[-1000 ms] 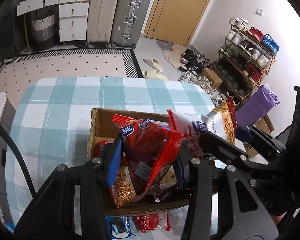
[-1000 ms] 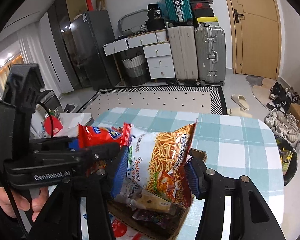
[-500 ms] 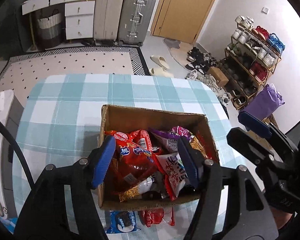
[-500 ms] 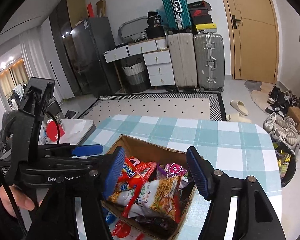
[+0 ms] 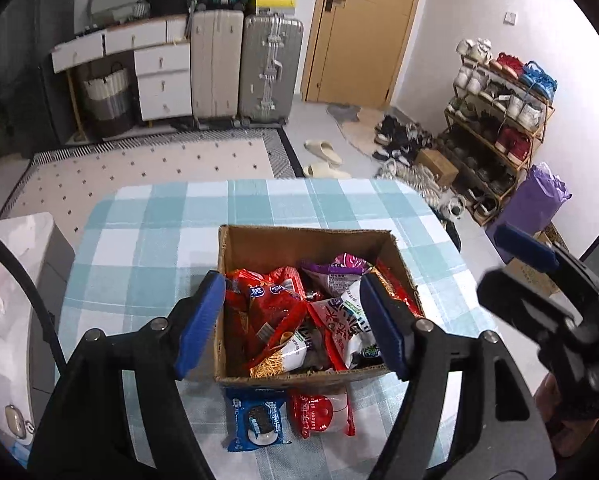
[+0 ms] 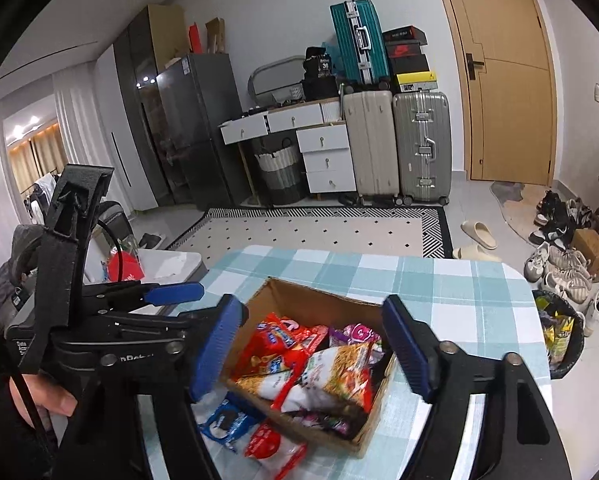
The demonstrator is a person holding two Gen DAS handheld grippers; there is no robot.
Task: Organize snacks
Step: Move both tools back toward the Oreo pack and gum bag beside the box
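Cardboard box (image 5: 307, 240): open-topped, standing on the table (image 5: 147, 240), which wears a teal-and-white checked cloth; heaped with snack packets.
Box contents: a red packet (image 5: 275, 300) on the left side, a purple packet (image 5: 335, 270) toward the far wall, a white-and-red packet (image 5: 343, 324) on the right; in the right wrist view a noodle-snack bag (image 6: 339, 372) lies on top of the pile.
Loose snacks: a blue cookie packet (image 5: 257, 420) and a red-and-white balloon-gum packet (image 5: 323, 412) lie flat on the cloth, side by side, just outside the box's near wall.
Left claw (image 5: 291, 324): spread wide, blue pads apart over the box, holding nothing.
Right claw (image 6: 315, 348): also spread wide above the box, nothing between its blue pads; in the left wrist view it shows at the right edge.
Room beyond: two upright suitcases (image 5: 247, 68) beside a white drawer unit (image 5: 163, 76), a wooden door (image 5: 363, 28), a shoe rack (image 5: 499, 112), a patterned rug (image 5: 151, 168) on the floor.
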